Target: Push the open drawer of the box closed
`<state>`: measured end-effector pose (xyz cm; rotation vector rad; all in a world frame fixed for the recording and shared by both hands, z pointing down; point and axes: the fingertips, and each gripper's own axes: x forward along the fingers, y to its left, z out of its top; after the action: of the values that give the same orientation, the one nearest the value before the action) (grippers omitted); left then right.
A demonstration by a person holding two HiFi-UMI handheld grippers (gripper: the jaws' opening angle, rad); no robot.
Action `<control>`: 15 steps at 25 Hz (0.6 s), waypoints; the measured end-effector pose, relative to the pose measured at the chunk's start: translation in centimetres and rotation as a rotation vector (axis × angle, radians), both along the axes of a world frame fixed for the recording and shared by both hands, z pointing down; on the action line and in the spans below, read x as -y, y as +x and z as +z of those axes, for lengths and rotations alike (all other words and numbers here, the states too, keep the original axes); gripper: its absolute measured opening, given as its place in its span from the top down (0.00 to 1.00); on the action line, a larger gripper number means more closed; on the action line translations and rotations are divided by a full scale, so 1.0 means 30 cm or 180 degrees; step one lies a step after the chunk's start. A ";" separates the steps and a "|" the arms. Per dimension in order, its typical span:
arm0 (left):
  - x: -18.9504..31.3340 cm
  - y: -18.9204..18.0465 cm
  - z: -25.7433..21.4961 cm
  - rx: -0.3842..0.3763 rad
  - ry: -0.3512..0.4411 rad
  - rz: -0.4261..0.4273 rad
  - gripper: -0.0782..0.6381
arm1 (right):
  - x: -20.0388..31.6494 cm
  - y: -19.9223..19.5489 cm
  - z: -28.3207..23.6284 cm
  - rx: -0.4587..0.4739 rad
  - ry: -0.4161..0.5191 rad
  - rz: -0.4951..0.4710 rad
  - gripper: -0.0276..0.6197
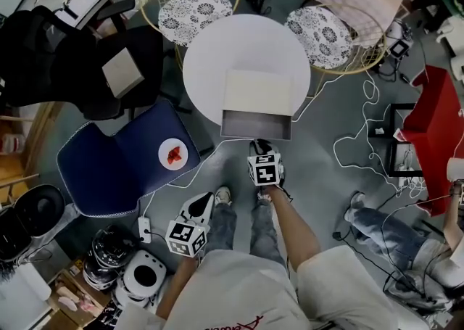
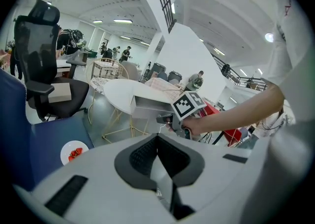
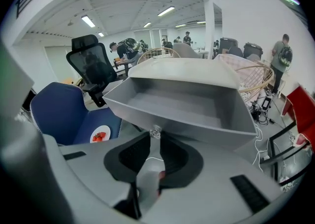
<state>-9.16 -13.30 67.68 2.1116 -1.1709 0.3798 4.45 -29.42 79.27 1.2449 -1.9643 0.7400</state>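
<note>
While the drawer sits pulled out of the box on the round white counter, open end toward the person, the step in hand looks like lining up for the push. Right hand-held gripper clenched on nothing, tips right at the small knob on the drawer front, contact hard to confirm; left hand-held gripper also clenched and empty, held low, well apart from the box. Next move probably calls for a straight, level push centred on the front; off-centre, the drawer may skew or the box may slide across the counter.
</note>
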 end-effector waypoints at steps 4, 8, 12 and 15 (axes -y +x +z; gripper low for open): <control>-0.005 -0.015 0.006 0.0000 -0.0028 -0.0021 0.87 | 0.039 -0.004 0.003 -0.0022 0.0035 -0.0028 0.84; -0.001 -0.030 0.009 0.0011 -0.0049 -0.0044 0.87 | 0.110 -0.001 -0.002 -0.0039 0.0054 0.0003 0.84; -0.002 -0.056 0.010 0.0024 -0.0064 -0.0079 0.87 | 0.179 0.001 -0.005 -0.0076 0.0090 0.0011 0.84; -0.001 -0.068 0.010 0.0033 -0.0075 -0.0108 0.87 | 0.230 0.007 -0.005 -0.0093 0.0122 0.0012 0.84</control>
<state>-11.22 -13.27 67.99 2.0690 -1.2010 0.3874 4.65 -36.33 79.13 1.2754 -1.9613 0.6852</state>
